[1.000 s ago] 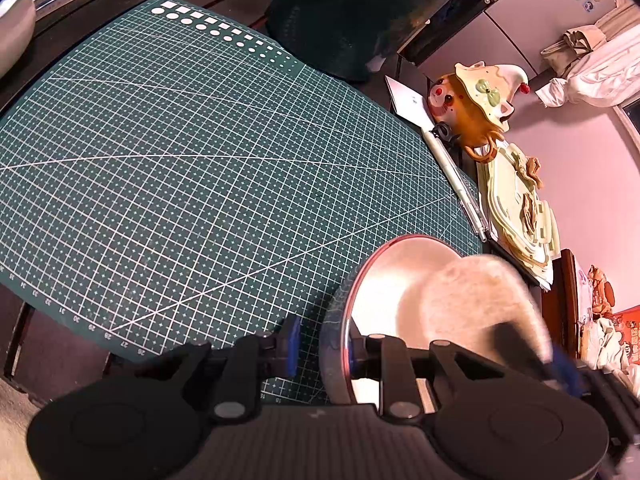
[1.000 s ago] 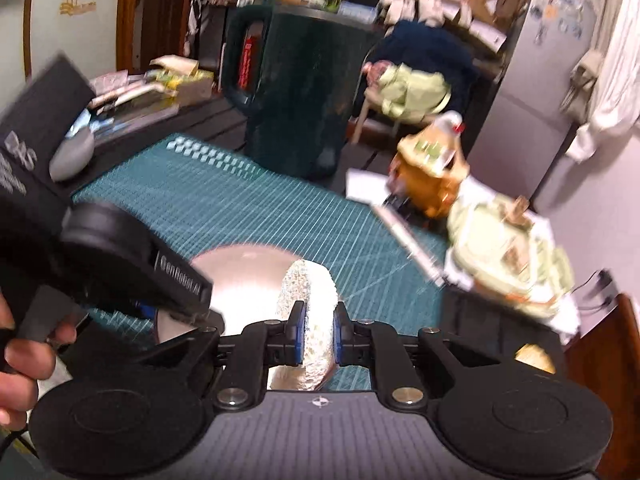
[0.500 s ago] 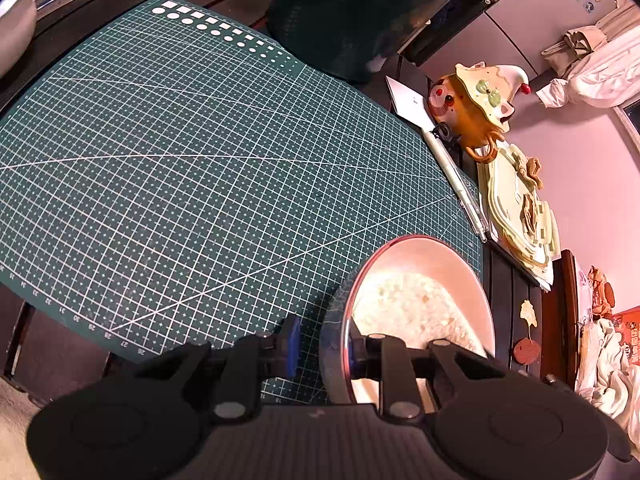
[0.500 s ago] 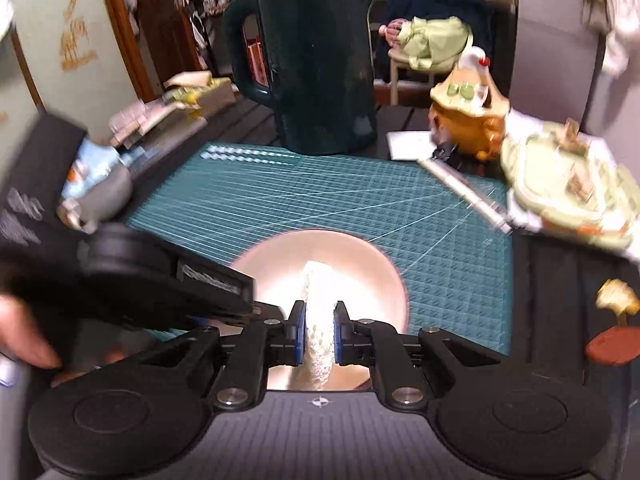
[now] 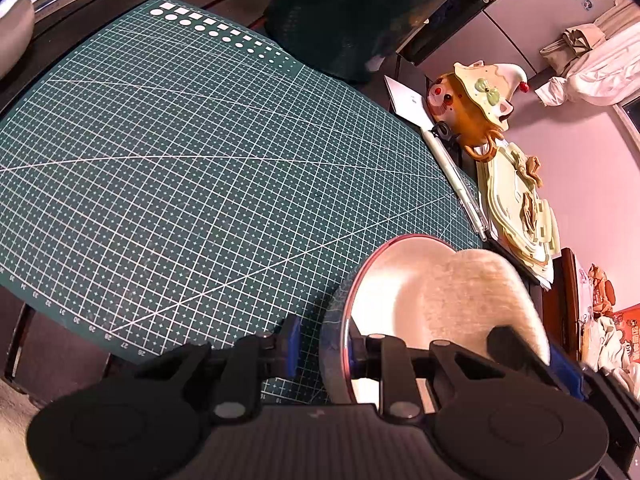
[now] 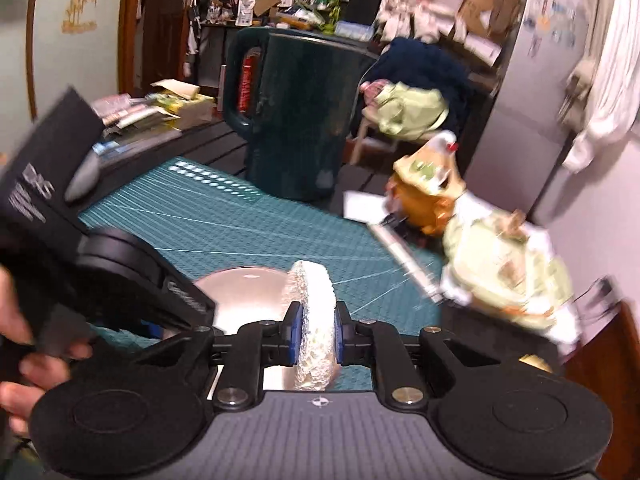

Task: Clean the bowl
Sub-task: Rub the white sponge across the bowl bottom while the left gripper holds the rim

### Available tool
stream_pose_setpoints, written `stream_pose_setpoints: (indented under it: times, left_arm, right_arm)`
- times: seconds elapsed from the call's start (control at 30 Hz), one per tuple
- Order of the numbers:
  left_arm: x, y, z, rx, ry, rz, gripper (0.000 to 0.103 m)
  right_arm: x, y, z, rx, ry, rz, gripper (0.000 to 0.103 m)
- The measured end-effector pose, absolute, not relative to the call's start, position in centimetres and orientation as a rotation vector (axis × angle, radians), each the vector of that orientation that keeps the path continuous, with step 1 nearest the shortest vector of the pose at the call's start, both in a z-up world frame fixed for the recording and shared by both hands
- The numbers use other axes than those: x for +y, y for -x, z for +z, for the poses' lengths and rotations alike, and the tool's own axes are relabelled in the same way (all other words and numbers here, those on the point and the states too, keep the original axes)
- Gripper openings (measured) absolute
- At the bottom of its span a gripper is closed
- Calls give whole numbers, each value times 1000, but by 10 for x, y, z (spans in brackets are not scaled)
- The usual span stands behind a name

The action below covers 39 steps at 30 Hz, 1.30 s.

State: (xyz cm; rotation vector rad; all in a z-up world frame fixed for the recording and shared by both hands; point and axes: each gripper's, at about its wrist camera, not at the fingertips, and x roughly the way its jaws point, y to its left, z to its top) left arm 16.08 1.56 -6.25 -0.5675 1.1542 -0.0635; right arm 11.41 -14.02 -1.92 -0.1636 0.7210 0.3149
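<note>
Sponge (image 5: 496,292) swings back over bowl's right side | left gripper (image 5: 324,350) pinches bowl (image 5: 384,292) rim, near right corner of cutting mat (image 5: 200,160) | right gripper (image 6: 316,338) clamps the sponge | advice: hold rim steady, sweep full circles with even pressure

Each black tool (image 6: 316,334) has blue pads (image 6: 295,332), silver screws and a ribbed grey body.
</note>
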Motion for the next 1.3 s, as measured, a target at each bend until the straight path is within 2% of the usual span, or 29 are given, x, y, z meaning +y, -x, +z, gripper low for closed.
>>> stream_pose_setpoints:
  times: [0.1,0.53,0.57,1.3]
  left_arm:
    - [16,-160,-62,1155,568,-63,22]
    - [14,-160,-62,1156,574,-60,22]
    - [15,-160,-62,1156,573,-61,22]
    - [14,-161,-59,1155,575,-61,22]
  right_arm:
    - [-152,-121,-19,770,39,337,13]
    - [-157,-129,-41,845,-113,385,13]
    - [-157,-128,-43,843,-124,388,16]
    - [-151,-137,-57,906,-181,416,17]
